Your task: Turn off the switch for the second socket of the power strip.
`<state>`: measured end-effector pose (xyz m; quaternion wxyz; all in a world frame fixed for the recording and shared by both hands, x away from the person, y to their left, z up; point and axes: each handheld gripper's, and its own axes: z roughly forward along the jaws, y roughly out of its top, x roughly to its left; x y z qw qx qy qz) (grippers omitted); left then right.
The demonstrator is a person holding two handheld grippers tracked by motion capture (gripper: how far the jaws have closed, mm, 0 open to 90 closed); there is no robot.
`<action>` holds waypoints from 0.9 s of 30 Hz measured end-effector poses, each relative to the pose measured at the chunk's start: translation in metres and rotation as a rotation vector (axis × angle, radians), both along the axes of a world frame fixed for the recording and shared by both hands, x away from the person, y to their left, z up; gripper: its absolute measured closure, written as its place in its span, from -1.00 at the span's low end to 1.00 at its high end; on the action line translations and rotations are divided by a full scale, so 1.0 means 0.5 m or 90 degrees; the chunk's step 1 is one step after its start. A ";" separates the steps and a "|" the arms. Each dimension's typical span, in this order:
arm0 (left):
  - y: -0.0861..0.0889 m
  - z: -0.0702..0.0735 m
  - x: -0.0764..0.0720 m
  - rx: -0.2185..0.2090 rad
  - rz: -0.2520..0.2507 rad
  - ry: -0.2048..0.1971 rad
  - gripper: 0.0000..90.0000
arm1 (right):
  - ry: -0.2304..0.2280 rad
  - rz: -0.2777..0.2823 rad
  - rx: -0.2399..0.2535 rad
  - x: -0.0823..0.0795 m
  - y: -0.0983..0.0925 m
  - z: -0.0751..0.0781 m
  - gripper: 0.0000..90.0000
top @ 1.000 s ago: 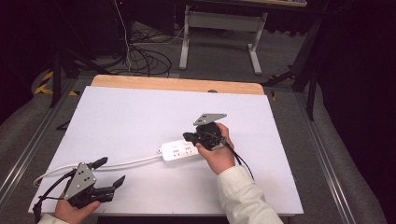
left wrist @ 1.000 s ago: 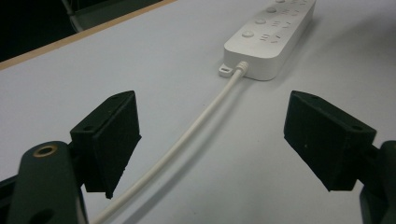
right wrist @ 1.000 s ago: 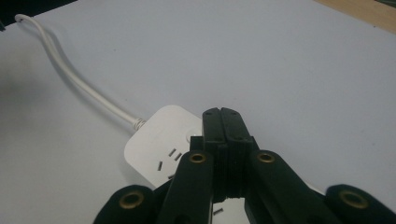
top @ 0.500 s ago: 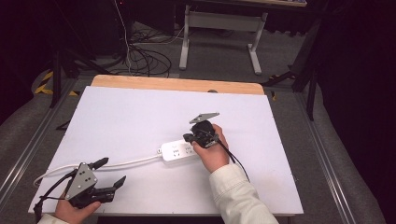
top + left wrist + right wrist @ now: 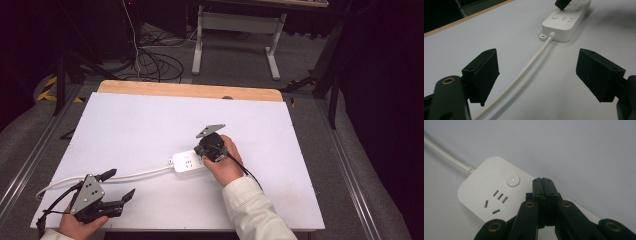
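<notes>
The white table [image 5: 150, 125] carries one thing of note: a white power strip [image 5: 187, 163] lying near its middle, with its white cord [image 5: 125, 175] running off toward the near left corner. In the right gripper view the strip's round button [image 5: 513, 180] sits just ahead and to the left of the closed tips, with a socket's slots below it.

The right gripper [image 5: 206, 151] has come down over the strip's right end since a second ago — in the earlier high views it stood a little higher and its grey plate more level, and now it tips down at the strip. Its jaws are pressed together with nothing between them, so it looks set to poke, not to grasp; my guess is that the button is the target, and that the tips are close but not yet on it. Whether they touch the strip's top I cannot tell.

The left gripper [image 5: 114, 189] has kept its place near the front left edge, jaws wide apart — the cord passes between them, untouched
</notes>
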<state>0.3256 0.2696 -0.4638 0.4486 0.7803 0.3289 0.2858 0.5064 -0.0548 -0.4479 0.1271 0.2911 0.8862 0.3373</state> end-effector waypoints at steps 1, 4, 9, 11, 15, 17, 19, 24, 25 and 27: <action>0.000 0.000 0.000 0.000 0.000 0.000 -0.58 | 0.000 0.001 -0.001 0.001 0.000 -0.001 1.00; 0.000 0.000 0.000 0.000 0.001 0.001 -0.58 | -0.005 -0.003 -0.005 0.000 -0.001 -0.002 1.00; -0.002 -0.001 0.000 0.003 0.000 0.000 -0.58 | -0.012 -0.006 -0.013 -0.002 0.002 -0.002 1.00; -0.002 -0.001 0.000 0.004 -0.001 0.000 -0.58 | -0.009 -0.008 -0.010 -0.002 0.001 -0.004 1.00; -0.002 -0.001 0.000 0.006 -0.001 0.000 -0.58 | -0.010 -0.012 -0.007 -0.004 0.000 -0.008 1.00; -0.002 -0.001 0.000 0.007 -0.001 0.002 -0.58 | -0.008 -0.014 -0.007 -0.005 0.000 -0.009 1.00; -0.003 -0.002 0.000 0.009 -0.001 0.002 -0.58 | -0.013 -0.010 -0.010 -0.007 -0.001 -0.009 1.00; -0.005 -0.003 0.000 0.014 -0.002 0.004 -0.58 | -0.027 -0.006 -0.018 -0.012 0.001 -0.010 1.00; -0.006 -0.003 0.000 0.014 -0.003 0.005 -0.58 | -0.028 -0.008 -0.018 -0.013 0.002 -0.011 1.00; -0.007 -0.003 0.000 0.015 -0.003 0.005 -0.58 | -0.028 -0.008 -0.019 -0.013 0.002 -0.011 1.00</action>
